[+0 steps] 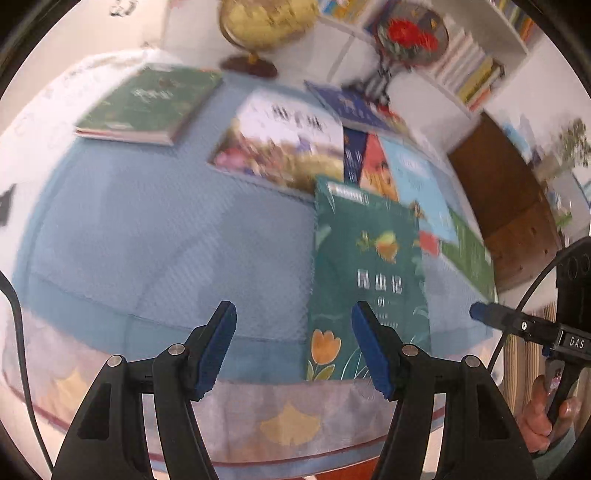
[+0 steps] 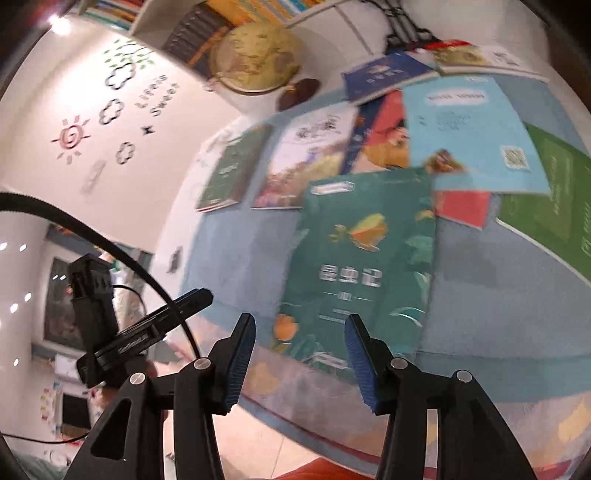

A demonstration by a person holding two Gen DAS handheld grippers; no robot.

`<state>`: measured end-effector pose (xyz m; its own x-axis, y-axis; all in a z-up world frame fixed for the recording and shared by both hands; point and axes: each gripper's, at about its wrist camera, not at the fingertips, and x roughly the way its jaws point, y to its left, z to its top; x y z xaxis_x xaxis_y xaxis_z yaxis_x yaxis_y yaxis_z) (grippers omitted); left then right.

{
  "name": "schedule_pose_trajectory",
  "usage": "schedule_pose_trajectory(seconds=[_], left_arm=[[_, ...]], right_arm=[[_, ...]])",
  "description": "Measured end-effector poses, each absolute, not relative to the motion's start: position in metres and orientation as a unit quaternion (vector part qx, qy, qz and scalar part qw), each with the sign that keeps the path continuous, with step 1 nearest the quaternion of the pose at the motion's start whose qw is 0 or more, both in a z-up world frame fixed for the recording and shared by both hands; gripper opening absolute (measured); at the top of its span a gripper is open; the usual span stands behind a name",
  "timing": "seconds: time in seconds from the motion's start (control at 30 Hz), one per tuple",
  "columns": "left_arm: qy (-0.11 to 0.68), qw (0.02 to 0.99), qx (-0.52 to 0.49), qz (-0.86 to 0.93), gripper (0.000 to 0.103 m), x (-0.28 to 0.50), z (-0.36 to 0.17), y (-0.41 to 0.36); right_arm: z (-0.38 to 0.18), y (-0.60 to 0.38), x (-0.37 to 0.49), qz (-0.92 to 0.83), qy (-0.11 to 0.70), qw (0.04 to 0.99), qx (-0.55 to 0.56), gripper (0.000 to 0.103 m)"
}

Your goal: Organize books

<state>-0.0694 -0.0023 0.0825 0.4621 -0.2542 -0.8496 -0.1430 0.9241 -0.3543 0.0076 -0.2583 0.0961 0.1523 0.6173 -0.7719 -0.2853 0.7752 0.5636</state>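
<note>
A teal book with a tulip on its cover (image 1: 369,280) (image 2: 362,258) lies flat at the near edge of the blue tablecloth (image 1: 147,240), overlapping other books. My left gripper (image 1: 293,308) hovers open just left of the teal book's near end, nothing between its fingers. My right gripper (image 2: 300,321) is open over that book's near left corner, its pads pressing on nothing. Behind the teal book lie a flower-cover book (image 1: 284,147) (image 2: 306,158), a light blue book (image 1: 417,184) (image 2: 472,140), a red-orange one (image 2: 388,136) and a dark blue one (image 1: 354,107).
A dark green book (image 1: 147,103) (image 2: 232,170) lies alone at the far left of the cloth, and a bright green one (image 2: 554,195) at the right. A globe (image 1: 266,22) and a white bookshelf (image 1: 472,70) stand behind. A hand (image 1: 543,417) holds the other gripper at right.
</note>
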Motion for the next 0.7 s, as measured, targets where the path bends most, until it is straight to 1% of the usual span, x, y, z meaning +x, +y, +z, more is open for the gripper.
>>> schedule_pose_trajectory(seconds=[0.07, 0.2, 0.27, 0.33, 0.4, 0.47, 0.5, 0.53, 0.63, 0.7], left_arm=[[0.548, 0.814, -0.187, -0.058, 0.062, -0.058, 0.065, -0.013], [0.569, 0.801, -0.168, -0.083, 0.062, -0.045, 0.043, -0.035], [0.577, 0.796, -0.160, -0.089, 0.057, -0.042, 0.036, -0.042], [0.587, 0.791, -0.146, -0.091, 0.056, -0.040, 0.029, -0.049], [0.581, 0.797, -0.132, -0.101, 0.054, -0.042, 0.030, -0.056], [0.582, 0.795, -0.130, -0.108, 0.048, -0.043, 0.028, -0.058], [0.579, 0.798, -0.126, -0.108, 0.048, -0.044, 0.028, -0.060], [0.577, 0.799, -0.127, -0.115, 0.047, -0.045, 0.028, -0.062], [0.572, 0.800, -0.134, -0.121, 0.046, -0.047, 0.030, -0.063], [0.559, 0.800, -0.165, -0.141, 0.046, -0.052, 0.039, -0.058]], right_arm=[[0.085, -0.261, 0.007, 0.276, 0.580, 0.754, 0.136, 0.049], [0.054, -0.265, 0.008, 0.222, 0.598, 0.760, 0.125, 0.049], [0.042, -0.266, 0.008, 0.210, 0.599, 0.764, 0.116, 0.049], [0.034, -0.264, 0.008, 0.199, 0.599, 0.768, 0.109, 0.049], [0.025, -0.263, 0.007, 0.190, 0.597, 0.772, 0.108, 0.049], [0.022, -0.260, 0.004, 0.185, 0.584, 0.784, 0.101, 0.049], [0.023, -0.258, 0.003, 0.184, 0.580, 0.788, 0.094, 0.048], [0.023, -0.255, 0.002, 0.187, 0.577, 0.790, 0.085, 0.045], [0.025, -0.251, -0.002, 0.190, 0.576, 0.792, 0.074, 0.046], [0.025, -0.258, -0.002, 0.189, 0.581, 0.786, 0.097, 0.046]])
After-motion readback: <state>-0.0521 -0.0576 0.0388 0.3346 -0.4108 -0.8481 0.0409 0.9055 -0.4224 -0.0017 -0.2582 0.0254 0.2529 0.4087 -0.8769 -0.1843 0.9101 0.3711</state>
